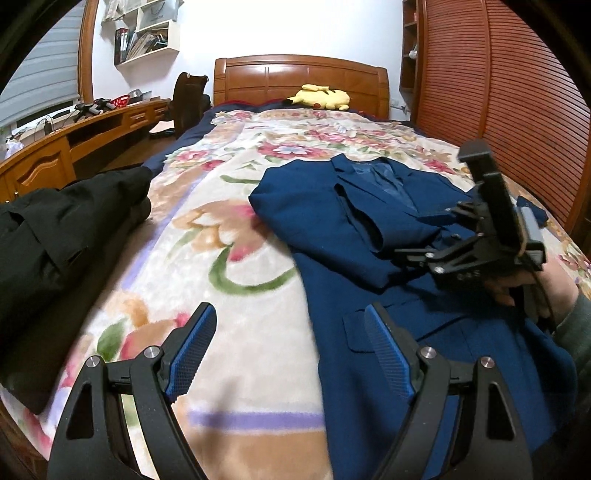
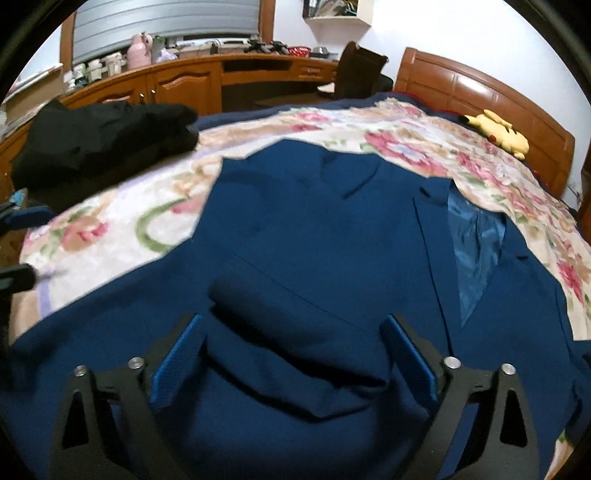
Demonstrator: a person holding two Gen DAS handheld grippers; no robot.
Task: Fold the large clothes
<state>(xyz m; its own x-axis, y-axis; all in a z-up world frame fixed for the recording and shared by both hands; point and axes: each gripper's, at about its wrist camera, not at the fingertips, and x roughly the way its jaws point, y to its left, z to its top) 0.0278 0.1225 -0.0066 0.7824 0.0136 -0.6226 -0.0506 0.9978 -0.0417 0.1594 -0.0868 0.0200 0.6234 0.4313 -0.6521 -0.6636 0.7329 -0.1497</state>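
Bedroom scene, bed (image 1: pixel 236 206) covered with a floral blanket (image 1: pixel 207 258) in cream, pink and green, navy sheet showing at its edges. Wooden headboard (image 1: pixel 301 79) at the far end, yellow plush toy (image 1: pixel 319 98) lying just in front of it. Navy blue suit jacket (image 1: pixel 354 236) lies flat on the blanket, front up, lapels and shiny blue lining visible, one sleeve folded across the chest, flap pocket near the lower hem. Black garment (image 1: pixel 59 225) bunched at the bed's left edge, apart from the jacket. Left hand-held gripper (image 1: pixel 291 350) spread wide, nothing between the pads, hanging over the jacket's left hem edge and the blanket. Right hand-held gripper (image 2: pixel 295 363) also spread, jaws either side of the folded sleeve end (image 2: pixel 291 354), pads not pressing it; a hand (image 1: pixel 532 284) holds it in the left wrist view. Long wooden bench (image 2: pixel 177 79) with cupboards runs along the wall under a window blind (image 2: pixel 166 26), cluttered with bottles and small items. Dark chair (image 2: pixel 360 70) beside it. White wall shelves (image 1: pixel 147 33) with books, slatted wooden wardrobe door (image 1: pixel 491 92) on the right.
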